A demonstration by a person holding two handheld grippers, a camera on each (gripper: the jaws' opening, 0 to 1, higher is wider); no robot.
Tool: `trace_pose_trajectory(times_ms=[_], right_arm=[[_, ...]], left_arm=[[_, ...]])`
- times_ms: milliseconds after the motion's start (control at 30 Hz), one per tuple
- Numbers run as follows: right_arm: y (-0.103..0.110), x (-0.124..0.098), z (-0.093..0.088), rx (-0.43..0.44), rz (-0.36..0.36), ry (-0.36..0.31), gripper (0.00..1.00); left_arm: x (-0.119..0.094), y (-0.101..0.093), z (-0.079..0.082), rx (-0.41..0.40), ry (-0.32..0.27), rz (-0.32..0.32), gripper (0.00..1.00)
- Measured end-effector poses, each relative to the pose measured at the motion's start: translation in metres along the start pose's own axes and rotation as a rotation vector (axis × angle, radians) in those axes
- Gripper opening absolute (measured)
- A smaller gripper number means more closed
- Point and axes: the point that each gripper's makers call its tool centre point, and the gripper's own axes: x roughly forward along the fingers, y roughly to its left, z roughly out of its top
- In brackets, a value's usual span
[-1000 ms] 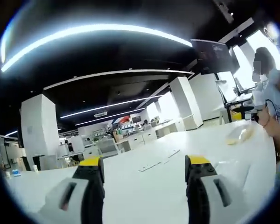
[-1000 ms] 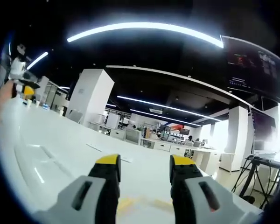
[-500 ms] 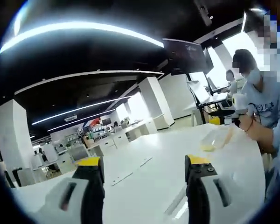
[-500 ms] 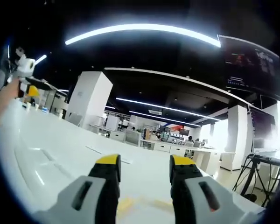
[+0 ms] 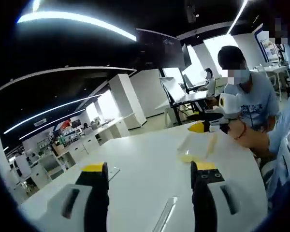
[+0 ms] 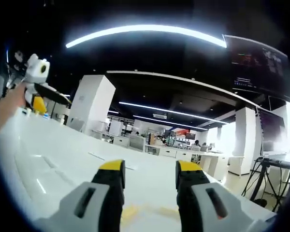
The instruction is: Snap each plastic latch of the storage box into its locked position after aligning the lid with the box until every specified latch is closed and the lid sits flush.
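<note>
Since a second ago our left view has swung round toward the right, so a seated person [image 5: 246,92] in a pale blue top, at the far edge of the white bench [image 5: 145,159], now sits much larger and closer to the middle of it. That is the camera turning, not the things on the bench moving. Our right view has hardly shifted; the other tool, seen at its far left in a hand, has only grown a little larger.

Our left tool [image 5: 150,169] hovers over the bench with its yellow-tipped jaws spread and nothing between them. Ahead of it and to its right lies a clear, flattish plastic thing [image 5: 198,147] with a yellow tint under it, which we take to be the storage box or its lid, though the glare leaves us unsure. Another tool [image 5: 217,118], white with a yellow tip, is held just beyond it in a hand near the seated person.

Our right tool [image 6: 149,170] is likewise spread and empty above bare bench. A faint yellow patch [image 6: 135,210] on the surface lies just below its jaws.

We judge that we are only turning to find the box; no latch is within reach and none has been pressed.

A dark hanging screen [image 6: 258,63] above and to the right of the right tool carries small lines of text, too fine for us to read. We see no brand or label elsewhere.
</note>
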Motion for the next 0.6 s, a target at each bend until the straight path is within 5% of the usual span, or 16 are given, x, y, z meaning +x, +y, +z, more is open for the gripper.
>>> trace_pose_trajectory(times_ms=[333, 533, 600], right_arm=[[-0.014, -0.002, 0.003, 0.03, -0.05, -0.025, 0.41], [-0.016, -0.002, 0.002, 0.038, -0.057, -0.021, 0.41], [-0.017, -0.002, 0.001, 0.042, -0.064, -0.015, 0.41]], left_arm=[[0.079, -0.045, -0.004, 0.041, 0.107, -0.202, 0.68], [0.108, -0.056, -0.013, 0.033, 0.163, -0.266, 0.67], [0.113, -0.067, -0.022, 0.029, 0.211, -0.333, 0.67]])
